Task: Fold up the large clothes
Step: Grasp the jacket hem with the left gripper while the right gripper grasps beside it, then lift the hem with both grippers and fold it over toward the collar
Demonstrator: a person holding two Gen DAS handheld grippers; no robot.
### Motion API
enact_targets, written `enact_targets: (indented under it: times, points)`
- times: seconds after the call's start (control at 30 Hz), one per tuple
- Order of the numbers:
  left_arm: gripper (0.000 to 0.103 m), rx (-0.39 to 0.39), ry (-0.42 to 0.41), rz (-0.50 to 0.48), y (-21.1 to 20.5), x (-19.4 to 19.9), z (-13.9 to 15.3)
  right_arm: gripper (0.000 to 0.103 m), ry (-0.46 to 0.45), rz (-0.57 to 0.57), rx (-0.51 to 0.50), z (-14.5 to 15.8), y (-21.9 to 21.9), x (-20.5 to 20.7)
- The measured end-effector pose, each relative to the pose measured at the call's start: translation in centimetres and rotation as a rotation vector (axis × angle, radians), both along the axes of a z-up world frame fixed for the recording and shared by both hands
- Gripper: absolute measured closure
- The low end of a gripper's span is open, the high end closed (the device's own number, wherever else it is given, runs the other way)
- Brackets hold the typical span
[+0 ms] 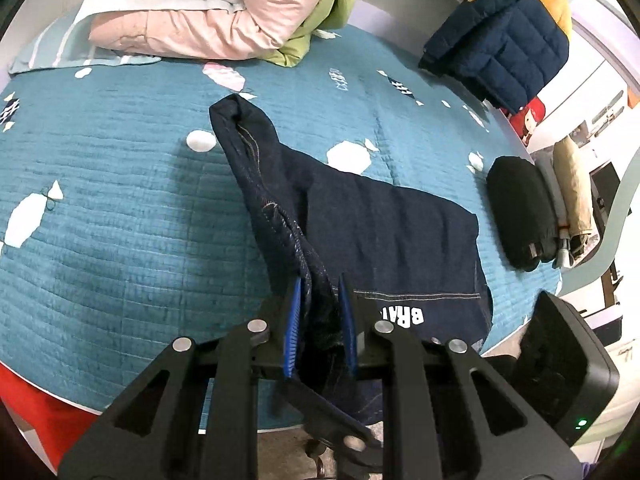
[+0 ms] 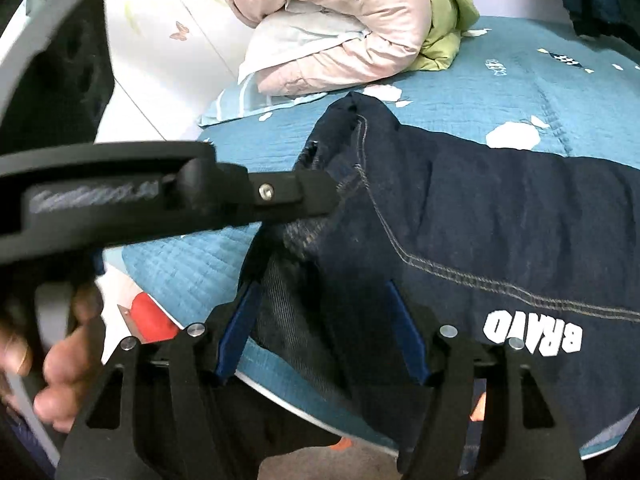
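Note:
A dark navy denim garment [image 1: 380, 220] with white "BRAVO" lettering [image 2: 532, 340] lies partly spread on the teal quilted bed cover [image 1: 120, 200]. My left gripper [image 1: 320, 316] is shut on a bunched edge of the denim, which rises from the bed into its blue pads. In the right wrist view the left gripper [image 2: 320, 196] reaches in from the left and pinches that same edge. My right gripper [image 2: 324, 328] stands wide open at the bed's near edge. A hanging fold of the denim garment [image 2: 500, 220] lies between its blue pads, which do not press on it.
Pink and green folded quilts [image 1: 208, 12] are piled at the head of the bed. A navy and yellow puffer jacket [image 1: 508, 40] lies at the far right. A black roll [image 1: 520, 216] and a beige umbrella [image 1: 572, 196] lie at the right edge. A person's hand [image 2: 64, 372] holds the left gripper's handle.

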State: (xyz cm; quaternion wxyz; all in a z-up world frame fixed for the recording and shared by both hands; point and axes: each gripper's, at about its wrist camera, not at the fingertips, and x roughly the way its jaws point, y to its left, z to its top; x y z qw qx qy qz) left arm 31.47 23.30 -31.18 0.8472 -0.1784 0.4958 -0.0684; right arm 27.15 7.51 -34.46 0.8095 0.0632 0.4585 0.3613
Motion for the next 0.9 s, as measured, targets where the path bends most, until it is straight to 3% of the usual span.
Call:
enact_targets:
  times: [0.27, 0.4, 0.63, 0.67, 0.7, 0.77, 0.9]
  points:
    - [0.085, -0.015, 0.01, 0.004, 0.0, 0.4, -0.2, 0.041, 0.1, -0.039, 0.076, -0.6, 0.5, 1.0]
    - [0.085, -0.02, 0.015, -0.002, -0.2, 0.7, -0.1, 0.041, 0.084, -0.052, 0.106, 0.6, -0.6, -0.5]
    - [0.085, -0.007, 0.015, -0.023, -1.2, 0.8, 0.7, 0.04, 0.084, -0.104, 0.108, 0.3, 0.5, 1.8]
    - [0.086, 0.001, 0.02, -0.022, -1.3, 0.9, 0.6, 0.05, 0.085, -0.107, 0.102, 0.2, 0.6, 2.2]
    - [0.087, -0.001, 0.024, -0.012, -1.2, 1.1, 0.4, 0.068, 0.086, -0.114, 0.084, -0.1, 0.7, 2.5]
    - [0.087, -0.007, 0.036, -0.002, -1.1, 1.3, 0.0, 0.082, 0.119, -0.118, 0.057, -1.0, 0.5, 3.3]
    - [0.087, -0.052, 0.027, -0.028, -1.6, 1.1, 0.0, 0.09, 0.11, -0.166, 0.065, -1.2, -1.6, 3.8]
